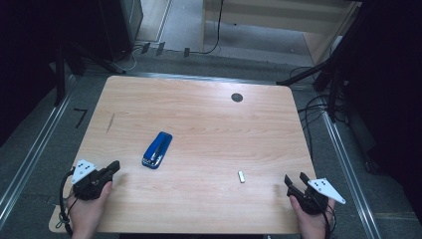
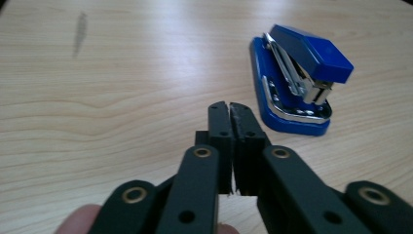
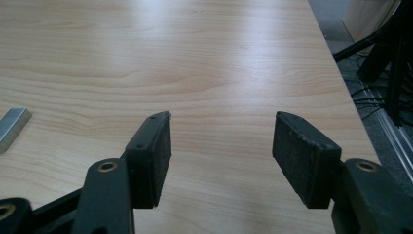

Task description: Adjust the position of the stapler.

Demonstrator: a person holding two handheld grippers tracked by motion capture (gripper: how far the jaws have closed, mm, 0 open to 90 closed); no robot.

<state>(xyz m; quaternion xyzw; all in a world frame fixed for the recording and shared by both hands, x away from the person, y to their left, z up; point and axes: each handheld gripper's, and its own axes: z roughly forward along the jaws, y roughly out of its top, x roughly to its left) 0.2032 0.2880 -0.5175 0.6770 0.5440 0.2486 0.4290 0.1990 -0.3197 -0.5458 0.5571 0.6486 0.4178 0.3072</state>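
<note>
The light wooden table (image 1: 199, 99) carries two loose items: a blue plastic stapler with a bright metal staple channel (image 1: 157, 150) and a small silver block of staples (image 1: 242, 176). In the high view the stapler lies left of the table's centre, its long axis running diagonally from the near left to the far right. In the left gripper view it sits on its flat base with the hinged arm raised at the near end, exposing the metal channel (image 2: 297, 78). The staple block lies flat on the near right part of the table, well apart from the stapler. The left gripper (image 1: 116, 165) rests over the near left corner of the table, its tips aimed toward the stapler. Its jaws are fully closed against each other, with nothing between them, and the stapler lies just beyond and to the right of the tips (image 2: 229, 109) without contact. The right gripper (image 1: 295, 178) sits at the near right edge of the table. Its jaws stand parted about halfway over bare wood, gripping nothing (image 3: 221, 129). The staple block (image 3: 12, 126) lies to their left, near but not touching.
</note>
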